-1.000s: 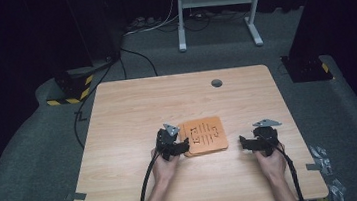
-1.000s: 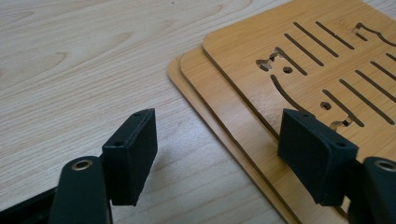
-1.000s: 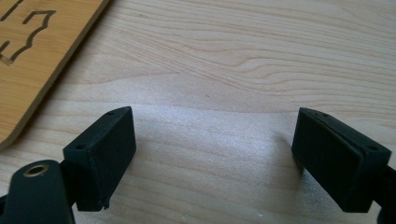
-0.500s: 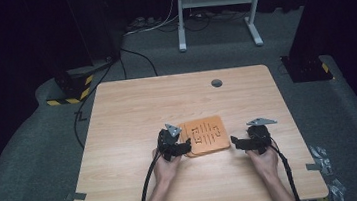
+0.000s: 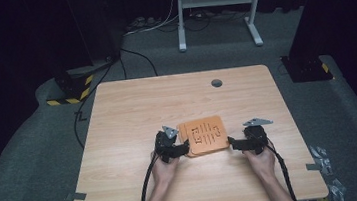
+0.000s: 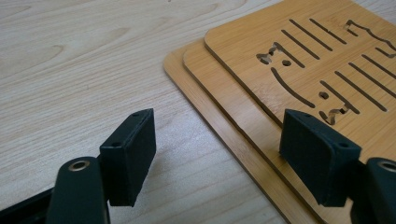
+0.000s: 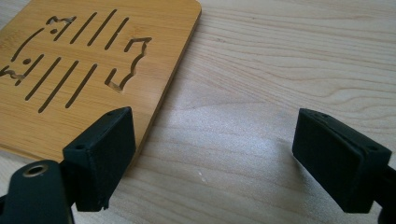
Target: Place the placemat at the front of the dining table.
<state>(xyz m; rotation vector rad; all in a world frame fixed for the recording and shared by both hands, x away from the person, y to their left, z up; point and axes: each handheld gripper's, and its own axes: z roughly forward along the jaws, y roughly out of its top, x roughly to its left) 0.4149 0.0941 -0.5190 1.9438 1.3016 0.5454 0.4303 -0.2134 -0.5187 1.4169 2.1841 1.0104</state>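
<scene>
A stack of orange bamboo boards with cut-out slots lies near the table's front middle. The left gripper view shows three stacked boards, fanned at one corner. My left gripper sits at the stack's left edge, open; its right jaw hovers over the board edge and its left jaw over bare table. My right gripper is at the stack's right edge, open, with its left jaw over the top board and the other over the table.
The wooden table has a round grey cable hole at the back. Cables trail from both grippers toward the front edge. A metal stand and black cases sit on the carpet beyond.
My right gripper has moved left to the stack's right edge. The left gripper has barely shifted.
</scene>
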